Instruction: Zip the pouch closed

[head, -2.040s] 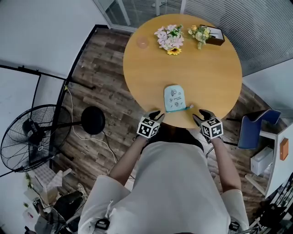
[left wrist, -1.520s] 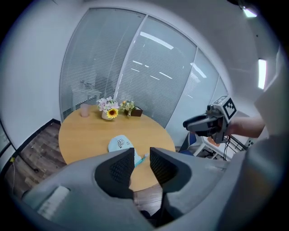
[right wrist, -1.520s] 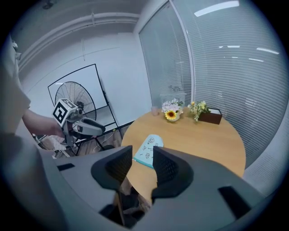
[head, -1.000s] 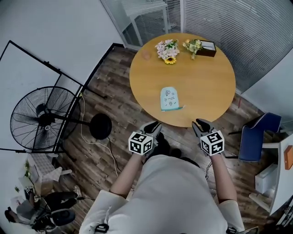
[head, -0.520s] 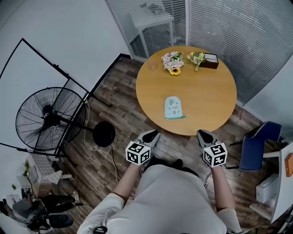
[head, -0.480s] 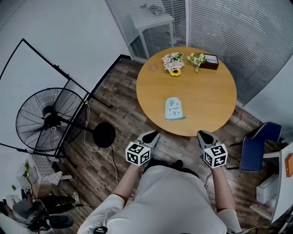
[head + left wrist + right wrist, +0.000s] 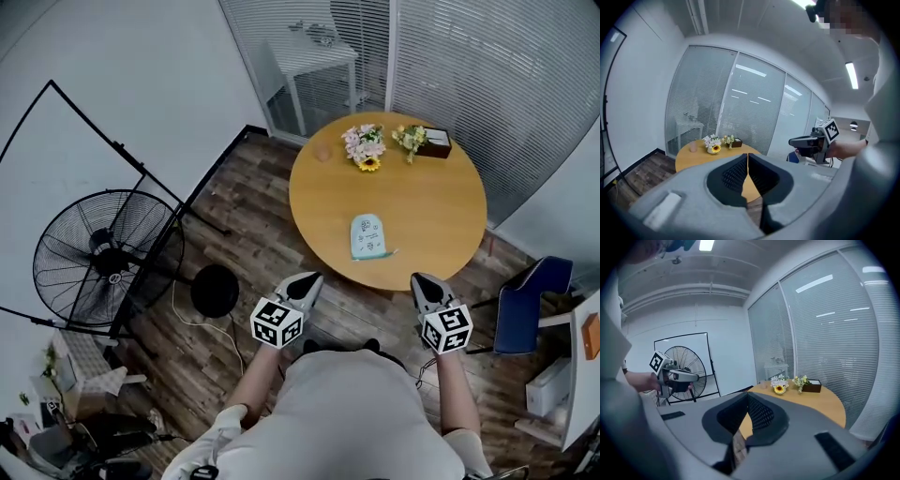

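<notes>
Left gripper view shows the left tongs (image 7: 747, 169) with their two dark pads pressed flat together and nothing between them. Right gripper view shows the right tongs (image 7: 746, 405) the same way: the jaws have just been closing, they now meet, and nothing is caught in them. In the head view both tongs sit low in the frame, close to the person's body and level with each other, pointing up the picture toward the round wooden table (image 7: 441, 211). Neither one reaches over its edge.

The pouch (image 7: 367, 235), pale blue with small prints, lies flat on the near part of the table, just inside the rim and between the lines of the two tongs. A thin tab or cord sticks out at its lower right corner. Far across the table, in the upper middle of the frame, stand a bunch of flowers (image 7: 364, 146), a dark box (image 7: 436, 142) with more flowers, and a small cup (image 7: 322, 152). A standing fan (image 7: 105, 258) fills the left side, and a blue chair (image 7: 530, 298) is at lower right.

As for progress, the pouch is too small here to tell whether its zip is shut. With both tongs empty and well apart from it, no zipping is under way.
</notes>
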Available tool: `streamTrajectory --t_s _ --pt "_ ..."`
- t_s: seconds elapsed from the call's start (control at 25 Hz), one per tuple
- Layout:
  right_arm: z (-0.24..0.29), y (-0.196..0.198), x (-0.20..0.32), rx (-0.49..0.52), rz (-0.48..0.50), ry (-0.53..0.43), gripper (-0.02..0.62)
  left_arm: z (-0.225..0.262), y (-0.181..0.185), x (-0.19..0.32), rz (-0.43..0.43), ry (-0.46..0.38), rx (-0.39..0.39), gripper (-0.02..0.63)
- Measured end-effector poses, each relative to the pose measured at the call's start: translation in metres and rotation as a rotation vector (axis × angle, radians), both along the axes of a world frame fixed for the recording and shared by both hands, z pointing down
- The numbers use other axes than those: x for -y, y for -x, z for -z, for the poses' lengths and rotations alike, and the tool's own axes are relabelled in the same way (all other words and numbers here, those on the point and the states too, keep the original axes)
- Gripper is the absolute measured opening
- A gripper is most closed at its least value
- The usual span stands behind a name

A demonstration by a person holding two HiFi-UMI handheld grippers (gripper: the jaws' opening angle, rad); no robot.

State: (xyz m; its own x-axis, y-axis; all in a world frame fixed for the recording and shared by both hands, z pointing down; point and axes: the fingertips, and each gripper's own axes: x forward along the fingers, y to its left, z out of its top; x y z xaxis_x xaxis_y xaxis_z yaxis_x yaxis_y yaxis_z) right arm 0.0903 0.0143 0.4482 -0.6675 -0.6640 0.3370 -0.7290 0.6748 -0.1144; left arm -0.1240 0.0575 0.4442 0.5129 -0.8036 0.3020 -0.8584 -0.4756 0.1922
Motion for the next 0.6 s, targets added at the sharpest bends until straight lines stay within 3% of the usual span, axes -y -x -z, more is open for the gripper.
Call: streamTrajectory --t_s 0.24,0.6 --pt "0.016 0.026 -0.003 -0.012 -0.02 -0.04 0.003 0.009 0.034 0.0 -0.012 -0.011 -0.028 0.021" --pt "0.019 0.04 -0.003 -0.014 -0.036 -0.033 0.003 0.014 0.042 0.008 -0.036 -0.025 -0.054 0.021"
